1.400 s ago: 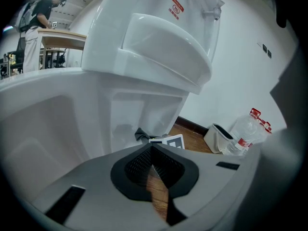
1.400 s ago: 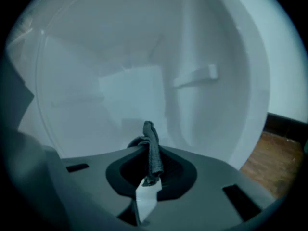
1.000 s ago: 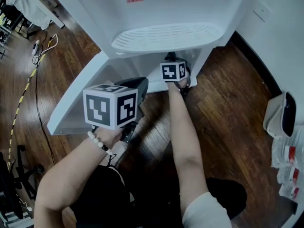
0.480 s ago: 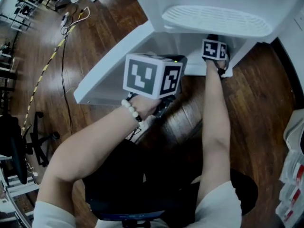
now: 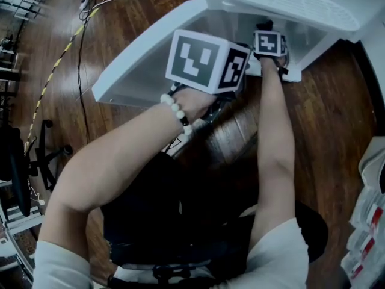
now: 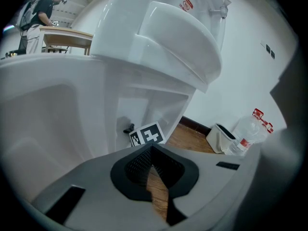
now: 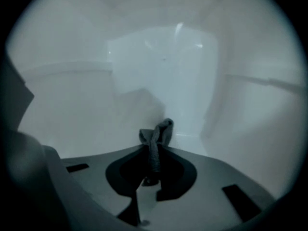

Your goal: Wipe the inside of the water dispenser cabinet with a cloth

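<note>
The right gripper (image 7: pixel 153 170) is clamped on a dark cloth (image 7: pixel 156 136), whose bunched end sticks up just past its tips. The white cabinet (image 7: pixel 159 71) walls surround it. The left gripper (image 6: pixel 153 154) is closed on nothing, outside the cabinet. The opening lies ahead of it and the wooden floor (image 6: pixel 159 196) beneath.

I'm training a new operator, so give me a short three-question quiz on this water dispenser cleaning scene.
1. What is clamped in the right gripper: A a sponge, B a dark cloth, C a bottle?
2. True or false: the left gripper is outside the cabinet.
3. Fill in: the cabinet door stands ____.
Key: 1 B; 2 true; 3 open.
</note>
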A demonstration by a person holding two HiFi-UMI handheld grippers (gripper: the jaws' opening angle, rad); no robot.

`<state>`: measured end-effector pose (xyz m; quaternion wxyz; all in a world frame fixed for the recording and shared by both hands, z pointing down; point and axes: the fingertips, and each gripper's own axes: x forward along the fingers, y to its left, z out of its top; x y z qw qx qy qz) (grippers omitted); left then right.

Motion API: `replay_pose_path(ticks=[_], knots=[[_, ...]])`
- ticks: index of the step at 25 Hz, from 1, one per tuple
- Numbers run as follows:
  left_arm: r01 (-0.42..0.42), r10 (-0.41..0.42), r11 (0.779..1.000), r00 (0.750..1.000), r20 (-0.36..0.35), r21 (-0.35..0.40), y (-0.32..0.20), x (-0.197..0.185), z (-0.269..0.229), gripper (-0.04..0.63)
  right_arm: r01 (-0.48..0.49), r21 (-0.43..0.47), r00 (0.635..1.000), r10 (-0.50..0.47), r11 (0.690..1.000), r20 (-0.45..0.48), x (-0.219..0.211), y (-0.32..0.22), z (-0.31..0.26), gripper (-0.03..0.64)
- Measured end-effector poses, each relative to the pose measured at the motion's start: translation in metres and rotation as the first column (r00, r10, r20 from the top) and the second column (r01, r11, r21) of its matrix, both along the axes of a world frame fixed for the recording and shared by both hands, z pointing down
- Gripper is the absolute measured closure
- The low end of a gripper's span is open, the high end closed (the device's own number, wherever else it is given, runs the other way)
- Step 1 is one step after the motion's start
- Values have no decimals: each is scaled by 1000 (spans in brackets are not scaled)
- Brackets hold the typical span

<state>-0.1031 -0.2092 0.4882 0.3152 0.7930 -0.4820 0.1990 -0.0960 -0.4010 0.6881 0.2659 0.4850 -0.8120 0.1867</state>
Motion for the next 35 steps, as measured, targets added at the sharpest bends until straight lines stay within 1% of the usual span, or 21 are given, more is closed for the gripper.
replay_pose_path(ticks=[2,4,6,9,13,15,18,20,22,25,27,29,32,35], knots=[[-3,3,1000,1000,2,3,0,-1,-1,597,67,-21,996,-66,998,52,-22,9,-2,578],[-3,3,1000,1000,6,-1,3,-3,-1,597,134,-41,985,-128,990,117,-45,21,-3,578],[0,1,1000,1000,11,-6,6,-6,0,597,164,-50,977,-155,985,143,-58,29,-1,578],[3,-3,1000,1000,13,-11,8,-5,1,597,156,-55,982,-149,986,118,-57,31,3,578],[4,-4,1000,1000,13,-9,8,-6,-1,597,180,-48,973,-170,983,156,-65,32,-2,578],[2,-1,1000,1000,14,-13,8,-6,0,597,172,-43,977,-165,984,136,-63,30,-1,578],[-5,5,1000,1000,16,-15,9,-4,0,597,113,-5,991,-112,994,66,-44,13,-3,578],[-4,4,1000,1000,16,-14,9,-5,-1,597,62,19,997,-63,998,48,-29,-4,-8,578],[2,-1,1000,1000,15,-18,10,-7,0,597,-2,22,1000,1,1000,28,-9,-16,-8,578],[9,-8,1000,1000,14,-23,11,-11,0,597,-119,-20,993,120,993,20,26,-23,1,577],[11,-11,1000,1000,12,-22,10,-12,-1,597,-203,-67,979,202,977,-14,51,-18,10,578],[6,-6,1000,1000,11,-20,10,-10,-1,597,-262,-81,965,259,962,-46,70,-13,13,578],[-11,12,1000,1000,9,-19,10,-3,-1,597,-299,-58,954,296,952,-57,79,-6,10,578],[-20,20,1000,1000,7,-13,11,2,-3,597,-299,-69,954,296,952,-39,77,3,12,578]])
